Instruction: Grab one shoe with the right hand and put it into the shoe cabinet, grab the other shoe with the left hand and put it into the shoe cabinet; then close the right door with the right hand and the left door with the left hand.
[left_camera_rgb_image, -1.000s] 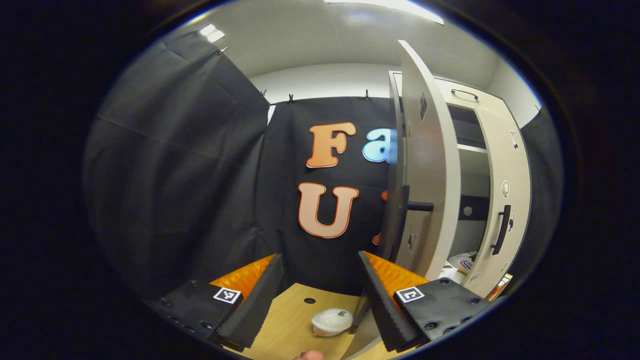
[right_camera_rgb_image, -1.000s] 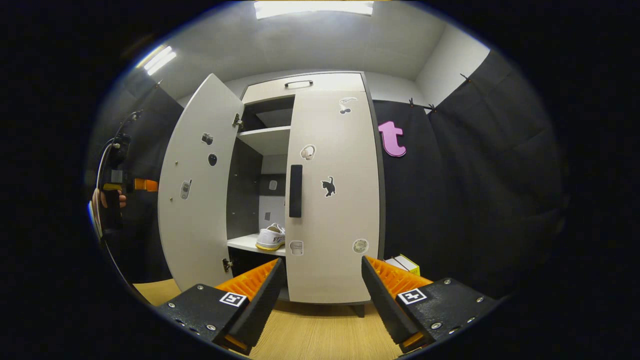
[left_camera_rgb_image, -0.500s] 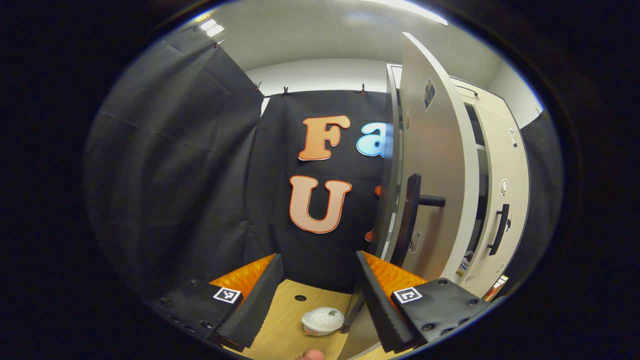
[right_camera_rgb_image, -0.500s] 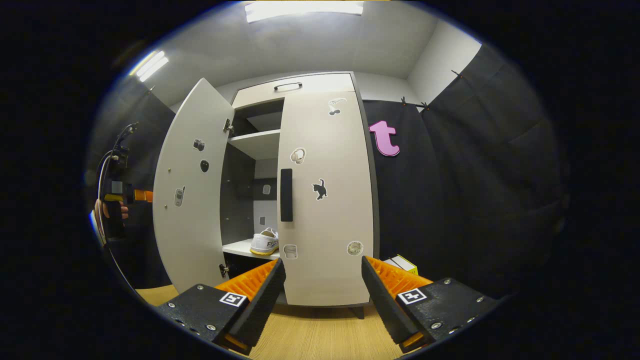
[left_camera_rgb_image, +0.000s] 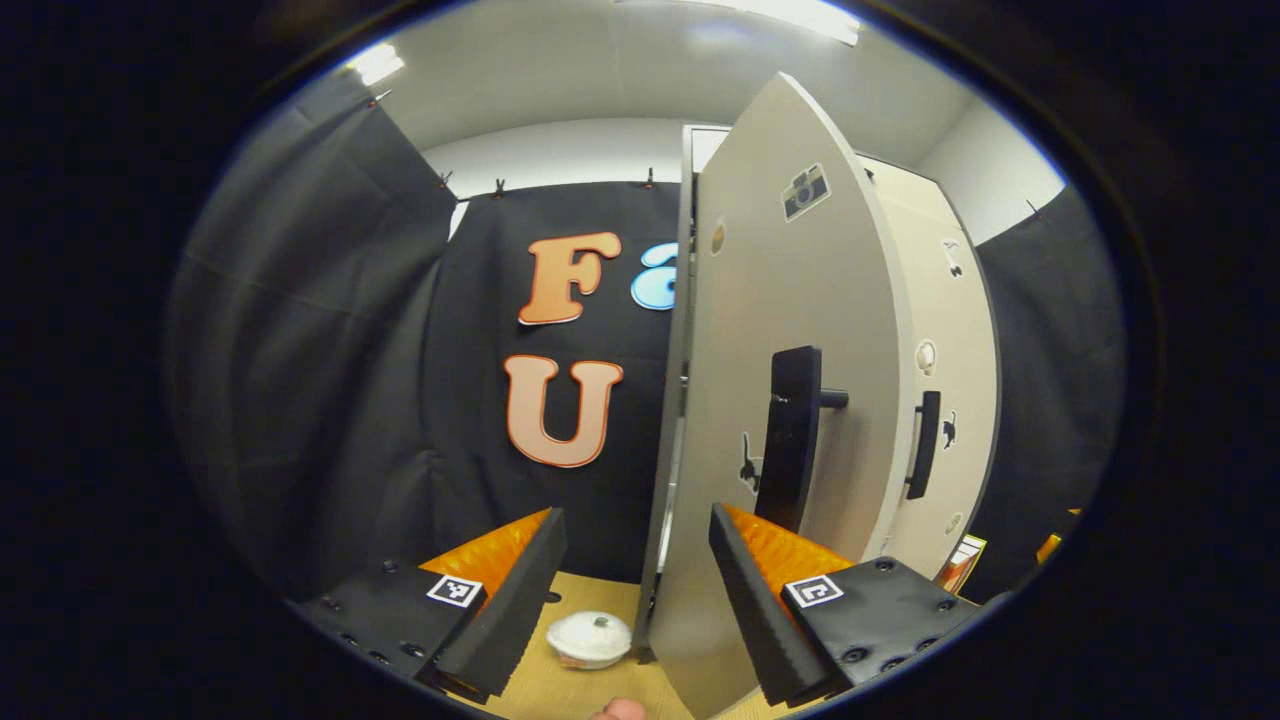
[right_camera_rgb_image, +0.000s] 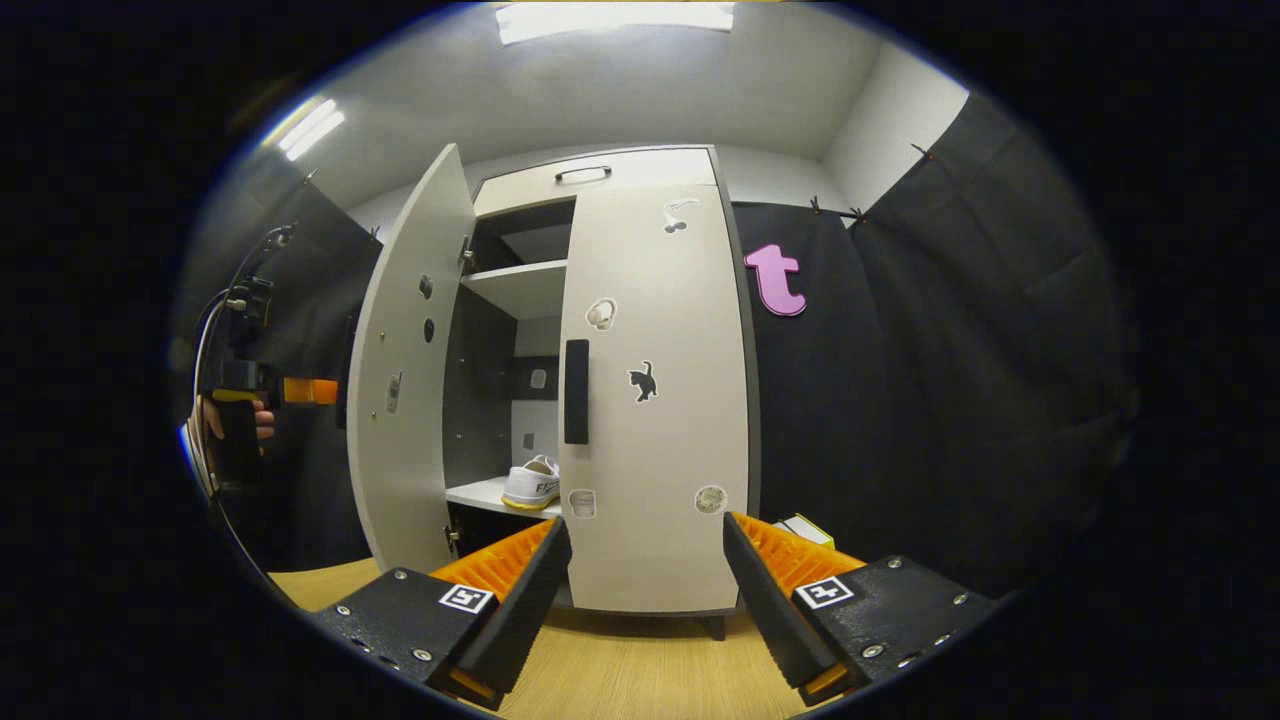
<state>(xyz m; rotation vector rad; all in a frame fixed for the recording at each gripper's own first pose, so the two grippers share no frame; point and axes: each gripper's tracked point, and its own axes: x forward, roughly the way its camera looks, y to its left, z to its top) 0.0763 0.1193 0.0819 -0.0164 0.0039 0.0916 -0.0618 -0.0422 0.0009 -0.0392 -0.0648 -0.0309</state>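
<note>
The pale shoe cabinet (right_camera_rgb_image: 590, 175) stands ahead with its right door (right_camera_rgb_image: 660, 440) shut and its left door (right_camera_rgb_image: 405, 400) half open. A white shoe (right_camera_rgb_image: 530, 485) rests on the lower shelf inside. My right gripper (right_camera_rgb_image: 645, 522) is open and holds nothing, a short way in front of the right door. My left gripper (left_camera_rgb_image: 635, 515) is open too, close to the outer face of the left door (left_camera_rgb_image: 790, 300), just below its black handle (left_camera_rgb_image: 790, 440). In the right gripper view a hand holds the left gripper (right_camera_rgb_image: 300, 390) just left of that door.
A small white lidded bowl (left_camera_rgb_image: 590, 638) lies on the wooden floor (right_camera_rgb_image: 620, 670) by the left door's lower edge. A yellow and white box (right_camera_rgb_image: 812, 528) sits on the floor to the right of the cabinet. Black cloth walls close in both sides.
The left door has swung partway toward shut, narrowing the opening. The left gripper has come round onto the door's outer face. The right gripper has barely moved.
</note>
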